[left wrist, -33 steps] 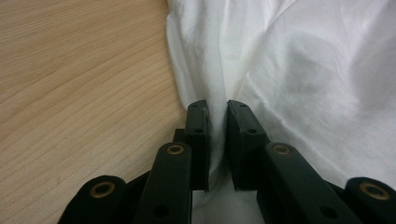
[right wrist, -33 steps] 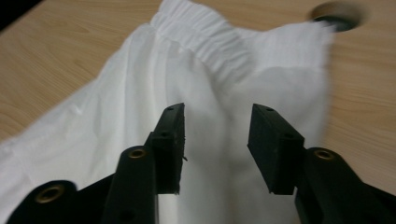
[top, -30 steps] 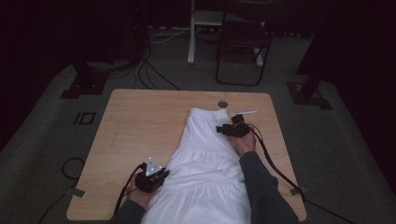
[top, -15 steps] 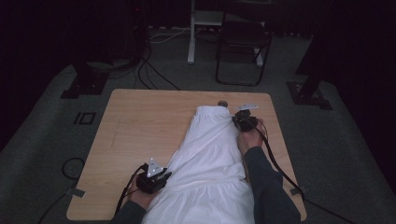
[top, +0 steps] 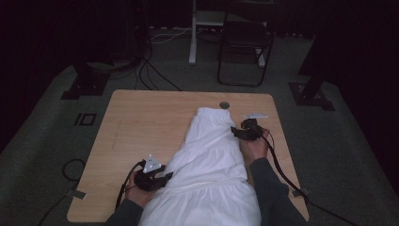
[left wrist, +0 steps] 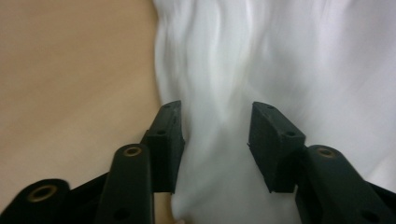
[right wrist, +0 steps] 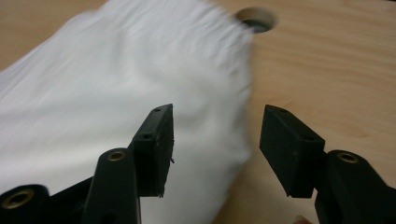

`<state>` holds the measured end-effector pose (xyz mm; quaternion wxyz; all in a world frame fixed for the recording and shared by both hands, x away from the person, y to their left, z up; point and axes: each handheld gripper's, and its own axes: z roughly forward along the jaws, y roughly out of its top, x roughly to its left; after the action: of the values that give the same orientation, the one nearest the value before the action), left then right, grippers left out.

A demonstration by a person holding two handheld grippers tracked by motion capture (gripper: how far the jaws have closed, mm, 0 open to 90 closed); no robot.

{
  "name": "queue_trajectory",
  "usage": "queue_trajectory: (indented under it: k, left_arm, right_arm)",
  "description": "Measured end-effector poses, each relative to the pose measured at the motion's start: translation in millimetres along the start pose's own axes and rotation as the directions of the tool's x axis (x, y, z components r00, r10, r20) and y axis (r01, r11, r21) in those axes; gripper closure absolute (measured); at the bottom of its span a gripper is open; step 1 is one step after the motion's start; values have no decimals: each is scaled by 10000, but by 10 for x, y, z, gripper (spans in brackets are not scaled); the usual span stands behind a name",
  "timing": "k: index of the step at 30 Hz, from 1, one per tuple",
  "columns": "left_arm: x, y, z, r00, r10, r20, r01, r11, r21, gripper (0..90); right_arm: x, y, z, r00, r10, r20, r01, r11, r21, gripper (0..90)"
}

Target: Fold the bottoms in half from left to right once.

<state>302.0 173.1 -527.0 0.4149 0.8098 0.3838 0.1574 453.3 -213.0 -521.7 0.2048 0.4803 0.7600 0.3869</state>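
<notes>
Nearest the person, at the table's (top: 141, 117) near left corner, the left gripper (top: 165, 178) meets the left edge of the white skirt (top: 211, 169). In the left gripper view its jaws have just been opening and now stand spread, with a soft ridge of the cloth (left wrist: 219, 116) lying between the pads but not pinched. That looks like a release after tugging the hem sideways to flatten it.

The garment lies lengthwise down the table's right half, its wide hem spilling over the near edge and its gathered waistband reaching toward the far edge, just short of the round cable hole (top: 224, 105).

Farther off, by the right edge, the right gripper (top: 235, 131) sits beside the skirt's narrow upper part. Its jaws have likewise just been opening and stand apart, straddling the fabric's border (right wrist: 233, 140) with bare wood under one pad, so nothing is gripped. Both tools appear to be letting go once the cloth is straightened.
</notes>
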Motion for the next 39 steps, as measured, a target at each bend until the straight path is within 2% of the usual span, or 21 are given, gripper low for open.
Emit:
queue_trajectory:
  k: [2, 4, 6, 8, 11, 12, 13, 15, 16, 17, 18, 19, 20, 22, 28, 30, 32, 33, 35, 37, 39]
  left_arm:
    - [31, 209, -10, 9999, 76, 102, -74, 9999, -150, 524]
    - [22, 496, 69, 9986, 538, 24, -537, 9981, -304, 524]
    - [21, 693, 234, 9973, 717, 149, -711, 9966, -409, 531]
    - [9, 820, 480, 9958, 906, 162, -906, 9959, -37, 543]
    - [-32, 854, 886, 9927, 1204, 119, -1209, 9916, 464, 548]
    - [-32, 854, 886, 9927, 1204, 119, -1209, 9916, 464, 549]
    - [-51, 799, 1093, 9921, 1252, -37, -1244, 9882, 894, 549]
    - [-55, 727, 1228, 9912, 1310, -180, -1272, 9815, 1433, 546]
    - [-47, 674, 1271, 9920, 1246, -184, -1204, 9810, 1520, 535]
    - [-23, 636, 1255, 9955, 938, -100, -919, 9883, 1213, 533]
    - [1, 601, 1233, 9978, 662, -80, -648, 9915, 1131, 530]
    - [8, 521, 1183, 9982, 590, -113, -579, 9948, 837, 529]
    - [8, 521, 1183, 9982, 590, -113, -579, 9948, 837, 529]
    - [-41, 399, 1076, 9987, 493, -158, -483, 9970, 600, 529]
    - [-233, 149, 816, 9984, 531, -169, -522, 9974, 490, 527]
    - [-310, 74, 737, 9982, 572, -168, -563, 9972, 497, 525]
    - [-370, 17, 675, 9980, 626, -126, -618, 9968, 507, 523]
    - [-392, -3, 655, 9980, 615, -127, -608, 9969, 506, 520]
    - [-427, -26, 632, 9978, 629, -214, -618, 9967, 518, 512]
    - [-453, -34, 626, 9973, 652, -334, -633, 9965, 551, 505]
    - [-470, -39, 623, 9975, 601, -372, -580, 9969, 528, 501]
  right_arm:
    - [91, -71, 0, 9992, -291, -273, 296, 9994, 173, 444]
    - [155, -147, 53, 9980, -288, -563, 310, 9988, 388, 461]
    - [203, -211, 132, 9982, -309, -506, 339, 9977, 587, 477]
    - [231, -257, 209, 9987, -265, -439, 298, 9967, 755, 479]
    - [270, -298, 267, 9990, -326, -312, 344, 9976, 599, 460]
    - [270, -298, 267, 9990, -326, -312, 344, 9976, 599, 460]
    - [279, -301, 272, 9988, -396, -281, 411, 9976, 558, 455]
    - [320, -326, 275, 9972, -744, -74, 746, 9961, 471, 446]
    - [333, -339, 271, 9967, -811, -13, 811, 9958, 413, 447]
    - [345, -358, 263, 9968, -795, -3, 795, 9963, 338, 447]
    - [352, -377, 252, 9969, -784, -3, 783, 9965, 275, 447]
    - [358, -395, 241, 9971, -757, 12, 756, 9969, 212, 447]
    - [390, -433, 213, 9975, -705, 2, 705, 9974, 125, 447]
    - [446, -488, 164, 9967, -810, -63, 810, 9967, 73, 448]
    - [670, -711, -78, 9932, -1081, -423, 1087, 9940, 111, 447]
    - [733, -772, -168, 9899, -1251, -662, 1271, 9915, 278, 448]
    - [765, -780, -248, 9845, -1425, -1022, 1501, 9861, 716, 482]
    - [760, -770, -285, 9817, -1471, -1208, 1577, 9840, 832, 489]
    - [719, -724, -348, 9847, -1524, -851, 1553, 9874, 293, 427]
    - [626, -625, -365, 9929, -1105, -447, 1099, 9938, -157, 366]
    - [524, -516, -304, 9973, -655, -325, 645, 9974, -327, 318]
